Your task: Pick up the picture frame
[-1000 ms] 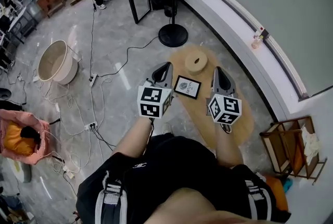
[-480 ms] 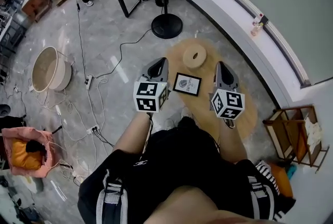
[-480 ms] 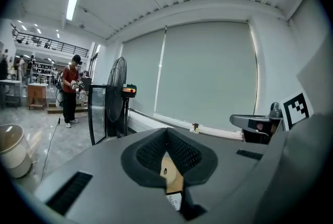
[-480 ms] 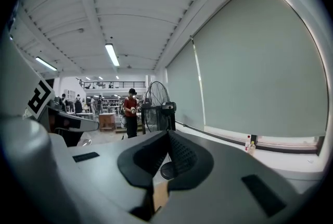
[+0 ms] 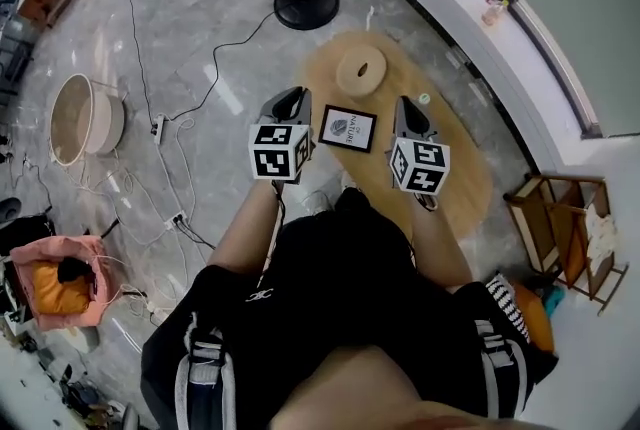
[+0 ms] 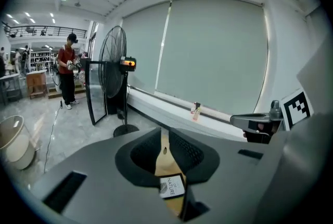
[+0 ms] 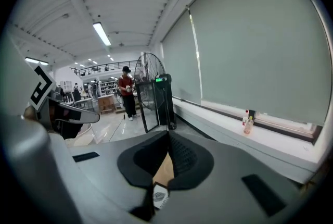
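I'm dropping left tongs (image 5: 291, 101) and right tongs (image 5: 405, 108) beside the frame (image 5: 348, 128). Left is opening, empty; right shut. Not gripping yet.

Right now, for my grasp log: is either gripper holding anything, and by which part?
Nothing is held. The picture frame lies flat on the table, untouched. The left gripper, jaws opening, has nothing between them; the right gripper, jaws shut, is empty.

The head view looks steeply down from high above the left claw (image 5: 296, 96), right claw (image 5: 404, 106) and surface (image 5: 455, 168). Each claw view looks along its claw; both share frame (image 6: 171, 186) and fan (image 6: 112, 69).
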Available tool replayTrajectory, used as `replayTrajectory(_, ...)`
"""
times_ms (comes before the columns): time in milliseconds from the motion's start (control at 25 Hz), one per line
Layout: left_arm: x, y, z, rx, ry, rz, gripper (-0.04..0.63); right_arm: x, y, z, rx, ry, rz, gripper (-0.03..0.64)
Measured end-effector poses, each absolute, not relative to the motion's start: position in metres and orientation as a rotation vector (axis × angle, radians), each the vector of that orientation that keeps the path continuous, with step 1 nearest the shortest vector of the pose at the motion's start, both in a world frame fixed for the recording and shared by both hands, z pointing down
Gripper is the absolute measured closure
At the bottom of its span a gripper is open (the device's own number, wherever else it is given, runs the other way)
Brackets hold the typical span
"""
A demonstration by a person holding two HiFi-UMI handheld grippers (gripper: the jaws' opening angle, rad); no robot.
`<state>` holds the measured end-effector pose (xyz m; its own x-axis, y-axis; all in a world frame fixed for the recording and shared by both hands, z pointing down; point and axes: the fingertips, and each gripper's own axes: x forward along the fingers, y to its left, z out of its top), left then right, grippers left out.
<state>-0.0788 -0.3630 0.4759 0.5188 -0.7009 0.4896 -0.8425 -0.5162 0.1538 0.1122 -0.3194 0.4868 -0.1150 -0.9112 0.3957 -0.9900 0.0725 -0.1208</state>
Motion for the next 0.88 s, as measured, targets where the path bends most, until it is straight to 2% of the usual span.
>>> replayTrajectory(120, -0.067, -0.374, 0.530, 2.336, -1.167, 0.656, 0.429, 0.120, -0.336, 0.538, 1.871, -2.080, 0.654, 0.598)
replayTrajectory(160, -0.063, -0.375, 0.548, 2.315, -1.127, 0.701, 0.410, 0.121, -0.340, 0.555, 1.843, -2.066, 0.698, 0.574)
replayTrajectory(200, -0.060, -0.377, 0.565, 2.294, -1.103, 0.739, 0.405, 0.122, -0.343, 0.573, 1.814, -2.055, 0.745, 0.510)
replayTrajectory(240, -0.059, -0.380, 0.582, 2.273, -1.093, 0.771, 0.405, 0.123, -0.347, 0.591, 1.789, -2.042, 0.792, 0.500)
replayTrajectory(720, -0.053, -0.431, 0.825, 1.938, -0.995, 1.080, 0.405, 0.147, -0.398, 0.821, 1.549, -1.784, 1.182, 0.497)
replayTrajectory(880, -0.044, -0.442, 0.905, 1.848, -0.926, 1.105, 0.405, 0.157, -0.409, 0.895, 1.497, -1.716, 1.255, 0.495)
